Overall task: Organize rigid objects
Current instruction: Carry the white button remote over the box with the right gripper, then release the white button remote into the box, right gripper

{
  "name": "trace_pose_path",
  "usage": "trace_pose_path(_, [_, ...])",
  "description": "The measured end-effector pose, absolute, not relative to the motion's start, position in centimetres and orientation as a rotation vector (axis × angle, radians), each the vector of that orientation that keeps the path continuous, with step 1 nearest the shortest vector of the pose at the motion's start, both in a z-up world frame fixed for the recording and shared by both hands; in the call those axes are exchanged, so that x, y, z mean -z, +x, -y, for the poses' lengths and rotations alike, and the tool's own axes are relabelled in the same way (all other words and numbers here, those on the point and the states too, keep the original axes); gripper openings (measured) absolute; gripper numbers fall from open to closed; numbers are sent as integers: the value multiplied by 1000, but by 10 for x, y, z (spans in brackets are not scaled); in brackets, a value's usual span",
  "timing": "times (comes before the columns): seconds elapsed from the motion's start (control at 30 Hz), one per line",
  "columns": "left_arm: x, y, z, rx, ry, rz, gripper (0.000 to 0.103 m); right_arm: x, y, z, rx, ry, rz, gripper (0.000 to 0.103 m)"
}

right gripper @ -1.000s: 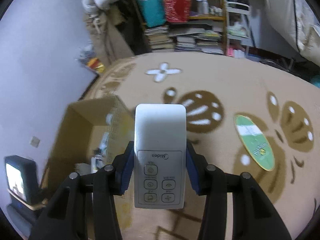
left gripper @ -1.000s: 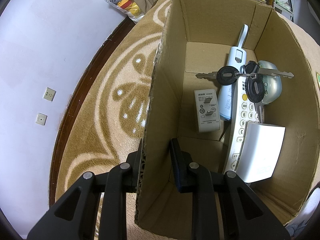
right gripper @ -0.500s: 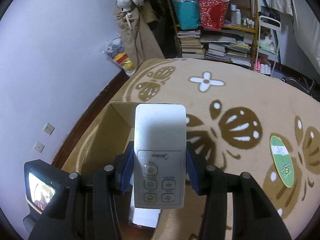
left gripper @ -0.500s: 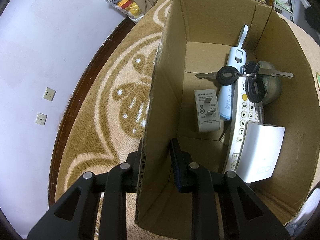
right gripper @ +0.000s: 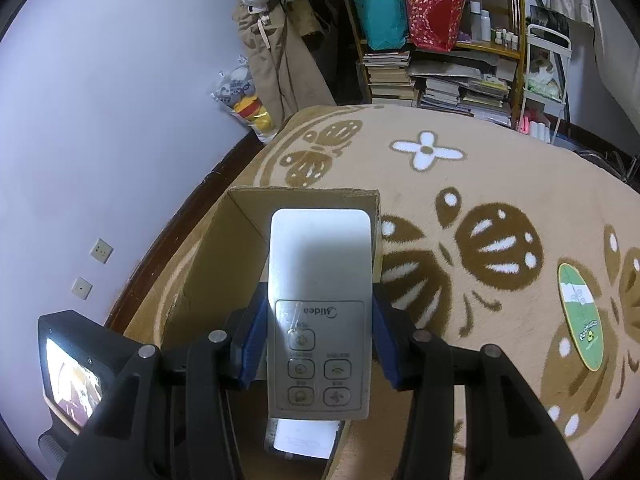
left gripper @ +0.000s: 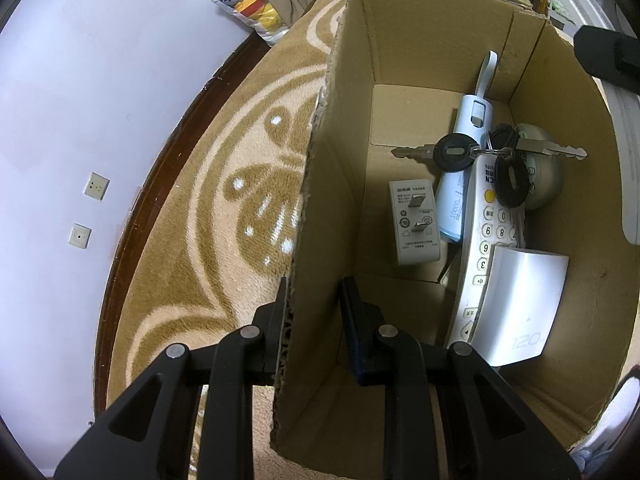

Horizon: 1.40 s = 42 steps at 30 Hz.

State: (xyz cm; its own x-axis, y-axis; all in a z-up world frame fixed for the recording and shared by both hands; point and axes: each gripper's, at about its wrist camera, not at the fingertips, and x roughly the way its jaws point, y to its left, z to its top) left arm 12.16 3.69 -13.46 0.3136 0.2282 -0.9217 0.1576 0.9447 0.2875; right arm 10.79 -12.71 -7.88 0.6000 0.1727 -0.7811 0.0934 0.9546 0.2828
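An open cardboard box (left gripper: 440,32) stands on the patterned rug. My left gripper (left gripper: 316,300) is shut on its near left wall, one finger outside and one inside. Inside lie a bunch of keys (left gripper: 480,156), a light blue power bank (left gripper: 460,184), a white plug adapter (left gripper: 414,228), a long white keypad handset (left gripper: 486,232), a white block (left gripper: 520,304) and a grey round thing (left gripper: 544,184). My right gripper (right gripper: 318,320) is shut on a white remote (right gripper: 320,256), held over the box (right gripper: 240,240). The remote hides most of the box's inside in the right wrist view.
A green round disc (right gripper: 580,312) lies on the rug (right gripper: 460,184) to the right. Shelves with stacked books (right gripper: 440,80) and hanging clothes stand at the far edge. A snack bag (right gripper: 244,96) leans at the wall, which runs close along the box's left.
My right gripper has swung left with the remote, from over the rug beside the box to over the box. The left gripper and the box have not moved.
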Motion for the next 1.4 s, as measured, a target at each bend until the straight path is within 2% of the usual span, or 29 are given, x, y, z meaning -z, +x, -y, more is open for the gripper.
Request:
trace_pose_path(1.1, [135,122,-36,-49,353,-1259,23,81,102,124,-79,303,-937,52])
trace_pose_path(1.17, [135,122,-36,-48,351,-1260,23,76,101,127,-85,308,-923,55])
trace_pose_path(1.23, [135,122,-36,-47,351,-1260,23,71,101,131,-88,312,-914,69])
trace_pose_path(1.37, [138,122,-36,-50,354,-1261,23,63,100,142,-59,280,-892,82])
trace_pose_path(1.4, [138,123,-36,-51,354,-1262,23,62,100,146,-44,270,-893,88])
